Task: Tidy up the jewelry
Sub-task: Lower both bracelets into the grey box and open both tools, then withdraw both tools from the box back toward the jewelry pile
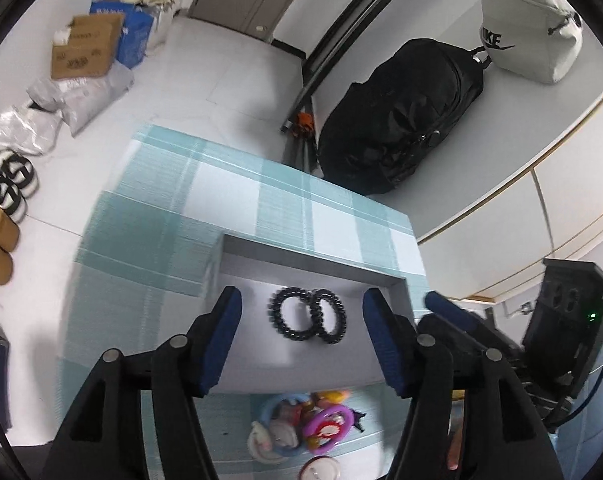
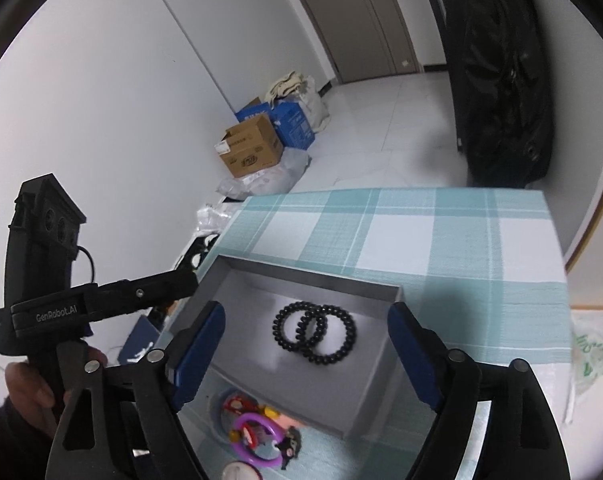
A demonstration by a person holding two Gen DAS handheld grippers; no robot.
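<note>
My left gripper (image 1: 301, 340) hangs with its blue-padded jaws spread wide and holding nothing above the grey tray (image 1: 313, 258), and my right gripper (image 2: 305, 354) is just as wide and empty over the same tray (image 2: 301, 276). Two black spiral hair ties (image 2: 315, 330) lie flat on the tray floor, their rings overlapping, framed between my fingers in both views (image 1: 306, 315). The tray sits on a table with a teal checked cloth (image 2: 441, 232), and just outside its near wall a heap of colourful bracelets and trinkets (image 1: 305, 426) rests on the cloth.
</note>
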